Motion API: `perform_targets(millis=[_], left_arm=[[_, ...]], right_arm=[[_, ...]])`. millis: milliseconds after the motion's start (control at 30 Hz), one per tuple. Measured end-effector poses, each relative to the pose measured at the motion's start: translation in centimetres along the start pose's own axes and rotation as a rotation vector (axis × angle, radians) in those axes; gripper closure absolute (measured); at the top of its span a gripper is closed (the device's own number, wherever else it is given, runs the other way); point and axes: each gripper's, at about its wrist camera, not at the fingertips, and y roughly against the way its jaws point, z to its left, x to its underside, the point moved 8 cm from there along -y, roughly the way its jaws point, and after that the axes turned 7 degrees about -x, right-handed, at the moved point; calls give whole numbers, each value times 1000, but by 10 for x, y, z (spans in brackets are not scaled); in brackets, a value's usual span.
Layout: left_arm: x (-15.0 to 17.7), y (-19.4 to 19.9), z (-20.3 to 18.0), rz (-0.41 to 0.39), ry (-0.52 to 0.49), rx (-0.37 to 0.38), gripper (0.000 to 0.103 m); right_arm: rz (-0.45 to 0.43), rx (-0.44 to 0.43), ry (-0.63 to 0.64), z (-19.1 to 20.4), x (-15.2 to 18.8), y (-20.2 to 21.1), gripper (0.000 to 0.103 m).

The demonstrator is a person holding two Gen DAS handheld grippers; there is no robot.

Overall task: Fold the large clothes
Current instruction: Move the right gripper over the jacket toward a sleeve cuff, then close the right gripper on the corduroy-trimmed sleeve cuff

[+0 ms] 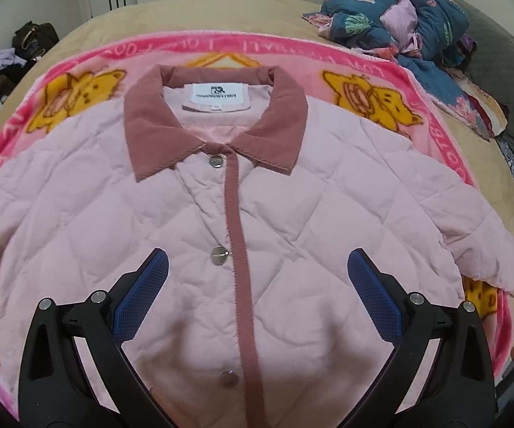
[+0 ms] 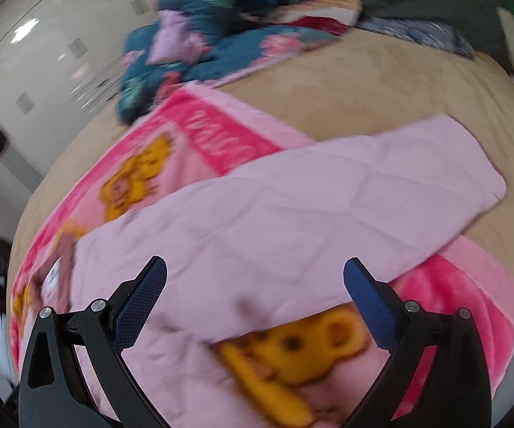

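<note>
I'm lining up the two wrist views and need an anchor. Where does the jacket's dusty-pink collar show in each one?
Left wrist view: the collar sits upper centre, spread open around the white label, above the top snap.
Right wrist view: only a blurred bit of it shows at the far left edge, beside the label.
Shared landmark: the pink cartoon blanket under the jacket.
</note>
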Motion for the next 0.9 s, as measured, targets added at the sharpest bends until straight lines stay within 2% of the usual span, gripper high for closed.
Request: perform_targets(millis=[233, 400, 500, 600, 700, 767, 833, 867, 900], left_arm=[[-4, -17, -6, 16, 3, -11, 9], [-12, -23, -3, 16, 11, -26, 9], [-19, -23, 1, 9, 17, -38, 9], [-25, -21, 7, 1, 24, -44, 9], [-29, -19, 13, -2, 26, -48, 9], [-31, -17, 16, -5, 23, -58, 9], [-31, -15, 19, -5, 18, -65, 9], [-32, -13, 20, -6, 17, -67, 9], [-33, -10, 22, -11, 17, -66, 9]], right_arm=[[-16, 70, -196, -81, -15, -13, 4], [-42, 121, -295, -122, -22, -18, 4], [-71, 97, -352, -139, -29, -16, 4], [-95, 180, -386, -159, -32, -8, 4], [-93, 185, -522, -195, -26, -11, 4], [-111, 121, -602, -210, -26, -18, 4], [-174, 44, -640, -215, -34, -17, 7], [-208, 4, -654, -215, -40, -15, 18], [-213, -5, -660, -214, -43, -14, 23]])
